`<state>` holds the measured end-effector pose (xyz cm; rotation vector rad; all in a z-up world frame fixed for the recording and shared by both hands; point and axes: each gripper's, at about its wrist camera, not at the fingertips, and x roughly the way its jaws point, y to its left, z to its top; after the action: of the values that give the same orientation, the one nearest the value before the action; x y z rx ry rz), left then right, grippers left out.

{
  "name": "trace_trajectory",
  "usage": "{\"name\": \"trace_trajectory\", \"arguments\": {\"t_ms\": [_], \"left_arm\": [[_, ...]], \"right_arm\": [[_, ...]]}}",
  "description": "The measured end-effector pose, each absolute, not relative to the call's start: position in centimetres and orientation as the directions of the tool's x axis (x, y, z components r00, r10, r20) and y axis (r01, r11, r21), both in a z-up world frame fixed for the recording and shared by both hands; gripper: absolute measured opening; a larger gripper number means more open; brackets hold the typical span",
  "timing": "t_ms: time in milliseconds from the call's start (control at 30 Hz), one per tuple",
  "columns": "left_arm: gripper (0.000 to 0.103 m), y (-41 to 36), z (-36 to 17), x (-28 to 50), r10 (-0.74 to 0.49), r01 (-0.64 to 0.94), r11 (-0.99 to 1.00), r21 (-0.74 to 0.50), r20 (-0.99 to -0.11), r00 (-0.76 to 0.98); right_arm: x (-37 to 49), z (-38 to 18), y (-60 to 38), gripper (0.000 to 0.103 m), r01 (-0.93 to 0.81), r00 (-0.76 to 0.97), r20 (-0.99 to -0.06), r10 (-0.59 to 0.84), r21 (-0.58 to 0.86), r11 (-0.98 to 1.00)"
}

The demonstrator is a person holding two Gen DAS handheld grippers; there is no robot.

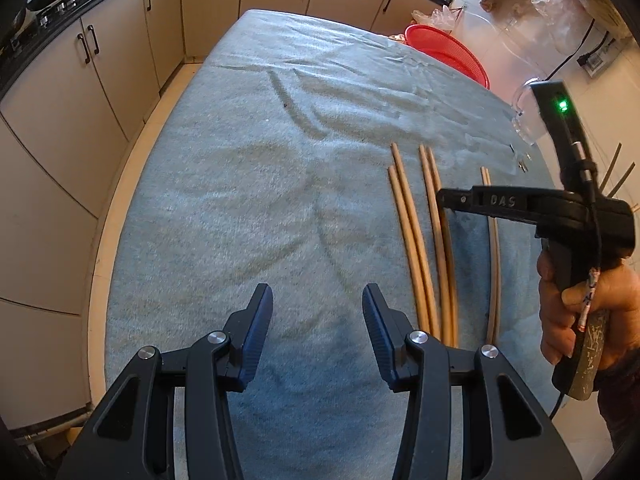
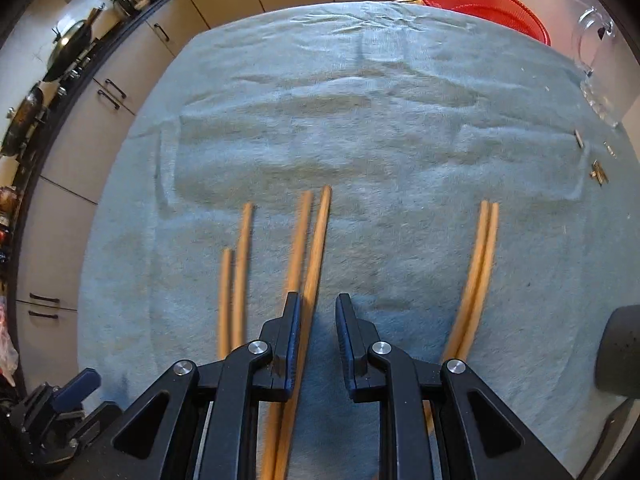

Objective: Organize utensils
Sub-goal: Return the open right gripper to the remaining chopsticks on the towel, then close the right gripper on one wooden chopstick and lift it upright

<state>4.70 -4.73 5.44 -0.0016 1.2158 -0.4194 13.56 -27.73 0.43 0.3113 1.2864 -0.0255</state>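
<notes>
Here, at the bottom of the left wrist view, the left claw (image 1: 318, 306) hangs with its fingers well apart and nothing between them, only the blue-grey towel (image 1: 256, 184) that covers the bench. In the right wrist view, low in the centre, the right claw (image 2: 318, 314) stands with only a narrow gap between its fingers; one chopstick of the middle pair (image 2: 316, 248) runs up through that gap close beside the left-hand finger, though whether the pads press on it cannot be told. To the left of that lies a second pair of chopsticks (image 2: 240, 264), its sticks unevenly set, one tip reaching further up the frame than the other. Towards the lower right of the same view a third pair (image 2: 478, 264) lies close together, well apart from the middle pair. At the right edge of the left wrist view a hand (image 1: 576, 312) grips the handle of the right tool above the sticks. Further up, small metal bits (image 2: 598, 172) rest near the right edge of the towel. Beyond the far edge sit a red basket (image 2: 492, 4) and a clear jug (image 2: 596, 44), with cream cabinets (image 1: 120, 60) at the upper left.
</notes>
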Motion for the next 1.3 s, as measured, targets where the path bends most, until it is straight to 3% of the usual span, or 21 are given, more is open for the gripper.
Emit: {"name": "trace_trajectory", "arguments": {"t_ms": [267,567,633,833,1067,1133,1300], "left_arm": [[0.045,-7.7,6.4,6.3,-0.337,0.357,0.906,-0.226,-0.897,0.286],[0.045,-14.4,6.1,8.7,-0.38,0.453,0.859,-0.24,-0.891,0.248],[0.037,-15.8,5.5,9.4,-0.376,0.464,0.853,-0.24,-0.898,0.227],[0.029,-20.0,3.2,11.5,-0.318,0.486,0.853,-0.19,-0.927,0.197],[0.027,-22.4,1.8,12.2,-0.24,0.496,0.862,-0.105,-0.947,0.216],[0.006,-22.5,1.7,12.1,-0.234,0.488,0.868,-0.097,-0.945,0.227],[0.006,-21.2,2.7,10.5,-0.3,0.486,0.86,-0.158,-0.925,0.231]], "right_arm": [[12.5,0.5,-28.7,0.007,0.182,0.259,-0.955,0.148,0.198,0.963],[6.9,5.2,-32.9,0.007,0.233,0.436,-0.879,0.192,0.316,0.92],[5.6,6.1,-33.5,0.007,0.238,0.459,-0.87,0.18,0.315,0.919],[2.7,8.5,-34.3,0.007,0.253,0.513,-0.843,0.159,0.325,0.911],[0.9,9.8,-35.3,0.007,0.251,0.545,-0.824,0.151,0.333,0.909],[0.8,10.0,-35.5,0.007,0.252,0.551,-0.82,0.153,0.338,0.907],[0.0,10.9,-35.6,0.007,0.246,0.573,-0.806,0.149,0.342,0.907]]}}
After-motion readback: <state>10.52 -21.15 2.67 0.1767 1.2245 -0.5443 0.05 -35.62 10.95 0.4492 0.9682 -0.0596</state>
